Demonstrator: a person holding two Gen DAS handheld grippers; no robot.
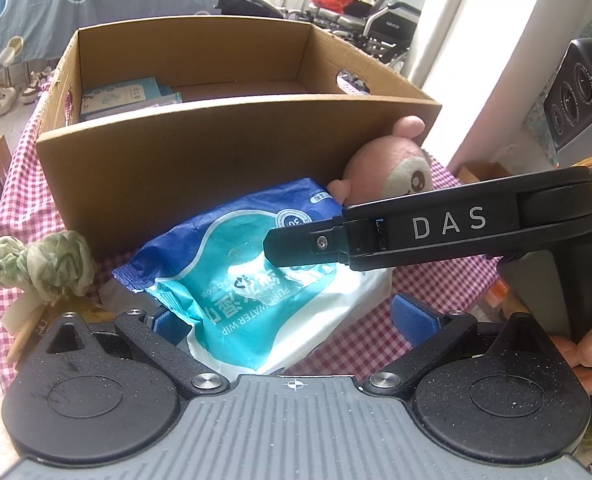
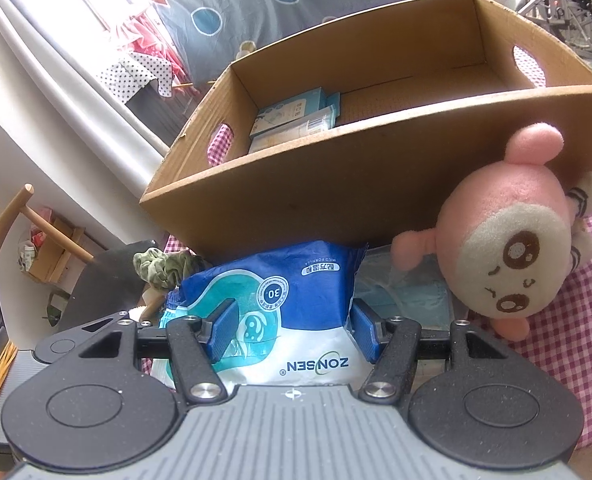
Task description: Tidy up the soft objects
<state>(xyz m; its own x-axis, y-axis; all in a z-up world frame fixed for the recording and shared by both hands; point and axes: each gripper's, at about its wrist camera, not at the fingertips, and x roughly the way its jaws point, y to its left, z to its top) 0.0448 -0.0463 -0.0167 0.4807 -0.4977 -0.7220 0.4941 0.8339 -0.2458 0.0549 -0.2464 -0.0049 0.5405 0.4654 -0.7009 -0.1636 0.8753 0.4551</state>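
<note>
A blue and white wet wipes pack (image 2: 296,300) sits between the blue pads (image 2: 224,334) of my right gripper (image 2: 294,332), which is shut on its two sides. In the left wrist view the same pack (image 1: 232,280) lies in front of the cardboard box (image 1: 200,168), and the right gripper's black finger (image 1: 296,244) reaches over it from the right. My left gripper (image 1: 292,320) stands wide open, with the pack's near end between its pads but not pressed. A pink plush toy (image 2: 511,248) (image 1: 399,168) leans on the box's front wall.
The open box (image 2: 335,184) holds light-blue packets (image 2: 292,116) at its left end. A green scrunched cloth (image 1: 44,264) lies on the red checked tablecloth (image 1: 435,280) at the left. A pale blue flat pack (image 2: 407,292) lies under the wipes. A black device (image 1: 579,96) stands at the right.
</note>
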